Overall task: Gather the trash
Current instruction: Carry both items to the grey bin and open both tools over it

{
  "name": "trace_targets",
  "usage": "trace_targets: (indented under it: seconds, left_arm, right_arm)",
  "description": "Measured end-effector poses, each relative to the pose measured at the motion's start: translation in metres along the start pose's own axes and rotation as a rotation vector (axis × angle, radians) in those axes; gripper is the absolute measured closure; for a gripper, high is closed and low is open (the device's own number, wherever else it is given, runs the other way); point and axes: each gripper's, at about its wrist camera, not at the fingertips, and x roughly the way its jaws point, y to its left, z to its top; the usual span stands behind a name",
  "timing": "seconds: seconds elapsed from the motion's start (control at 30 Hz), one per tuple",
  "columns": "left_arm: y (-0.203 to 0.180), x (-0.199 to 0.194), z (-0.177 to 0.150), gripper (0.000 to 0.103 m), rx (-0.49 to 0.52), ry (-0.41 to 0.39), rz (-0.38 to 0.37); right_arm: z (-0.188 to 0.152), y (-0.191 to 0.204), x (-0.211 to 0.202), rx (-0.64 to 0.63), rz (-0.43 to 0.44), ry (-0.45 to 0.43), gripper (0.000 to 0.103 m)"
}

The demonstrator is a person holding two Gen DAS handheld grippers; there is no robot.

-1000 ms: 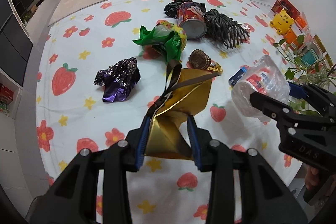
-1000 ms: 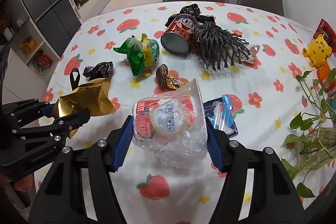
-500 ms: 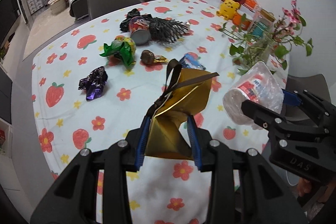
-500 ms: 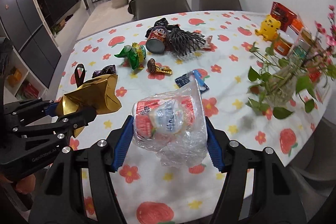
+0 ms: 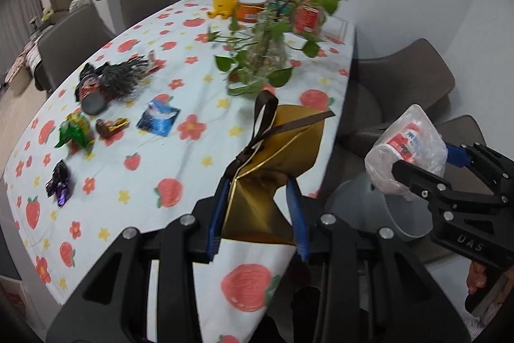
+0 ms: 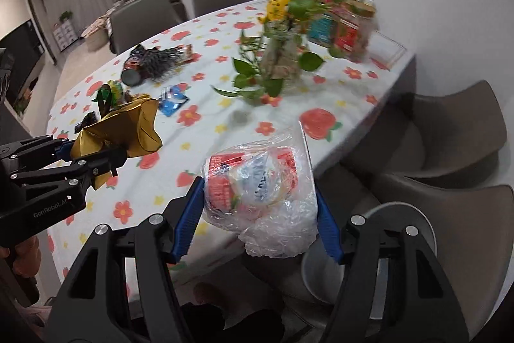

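My left gripper (image 5: 258, 214) is shut on a crumpled gold gift bag (image 5: 276, 176) with a brown ribbon, held over the table's near corner. My right gripper (image 6: 260, 214) is shut on a clear plastic bag with a red-and-white cup (image 6: 257, 185) inside. That cup bag (image 5: 406, 150) hangs beyond the table edge, above a grey round bin (image 5: 379, 208). The bin (image 6: 401, 233) shows at lower right in the right wrist view. A purple wrapper (image 5: 59, 185), a green wrapper (image 5: 75, 130), a blue packet (image 5: 159, 118), a chocolate wrapper (image 5: 110, 126) and a red can (image 5: 91, 94) lie on the table.
The table wears a strawberry-print cloth (image 5: 154, 169). A glass vase of leafy stems (image 5: 266, 53) stands near its right end, with a yellow toy (image 5: 225, 0) and boxes behind it. Grey chairs (image 6: 456, 130) stand beside the bin. A black spiky wrapper (image 5: 123, 76) lies by the can.
Both grippers have swung right and risen, from over the table's middle to its right corner, each keeping its load. The bin and chairs have come into view.
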Motion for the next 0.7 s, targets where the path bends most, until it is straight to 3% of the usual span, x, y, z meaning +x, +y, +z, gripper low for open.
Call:
trace_targets:
  seconds: [0.33,0.5,0.7]
  left_arm:
    - [-0.168,0.037,0.026,0.067,0.275,0.043,-0.195]
    - [-0.221,0.052,0.027,0.067,0.367,0.072,-0.262]
    - [-0.259,0.067,0.028,0.063,0.43,0.11,-0.311]
  right_arm:
    - [-0.049,-0.141,-0.046,0.246,-0.198,-0.002,0.041]
    - [-0.066,-0.179,-0.06,0.311,-0.247,0.002,0.041]
    - [-0.081,-0.205,-0.065,0.365,-0.241,0.023,0.037]
